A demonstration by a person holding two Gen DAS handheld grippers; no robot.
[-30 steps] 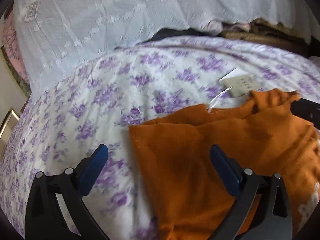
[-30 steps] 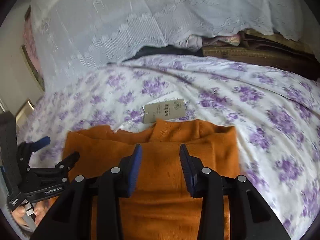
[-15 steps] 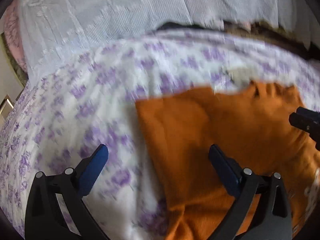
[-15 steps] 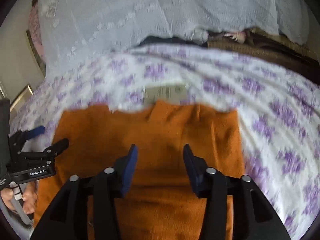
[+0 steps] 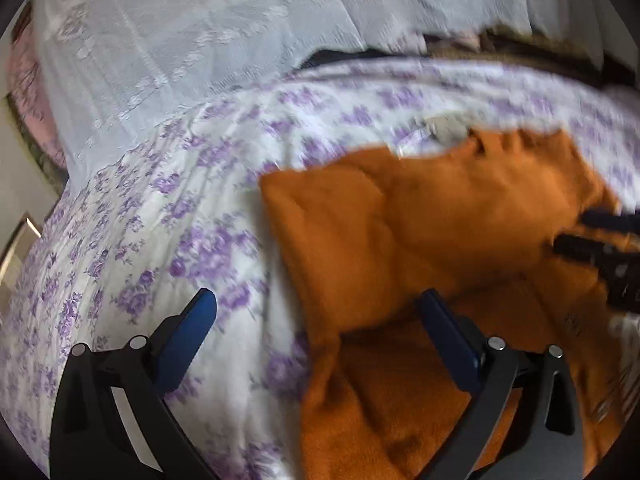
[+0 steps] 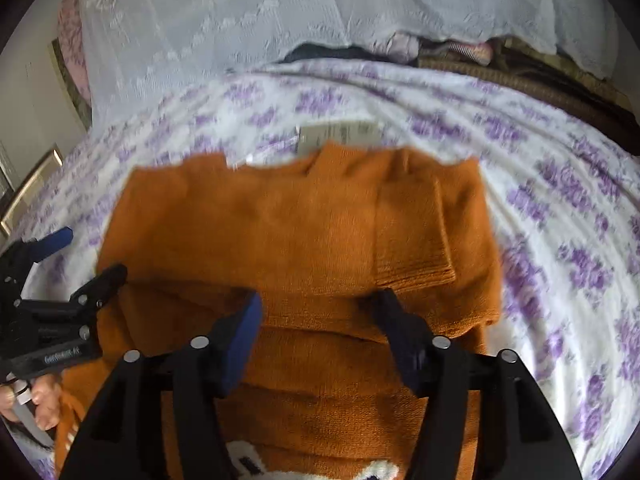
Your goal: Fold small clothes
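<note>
Jaws of our left gripper (image 5: 316, 322) stand spread at nine o'clock; orange sweater (image 6: 304, 240) lies centre on the bedsheet (image 6: 560, 208). Our right gripper (image 6: 318, 312), just widening, pinches nothing. Next fold needs a hem grip.

- A bed (image 6: 560, 168) filled most of both views, covered with a white sheet printed with purple flowers.
- Behind it hung a white lace curtain (image 6: 240, 20), with daylight coming through it.
- Where the curtain's hem met the far edge of the bed, a dark heap of folded cloth (image 6: 520, 68) showed, brown and pinkish.
- At the left edge stood a pale wall (image 6: 36, 112), with a pink flowered cloth (image 5: 24, 92) beside the curtain.
</note>
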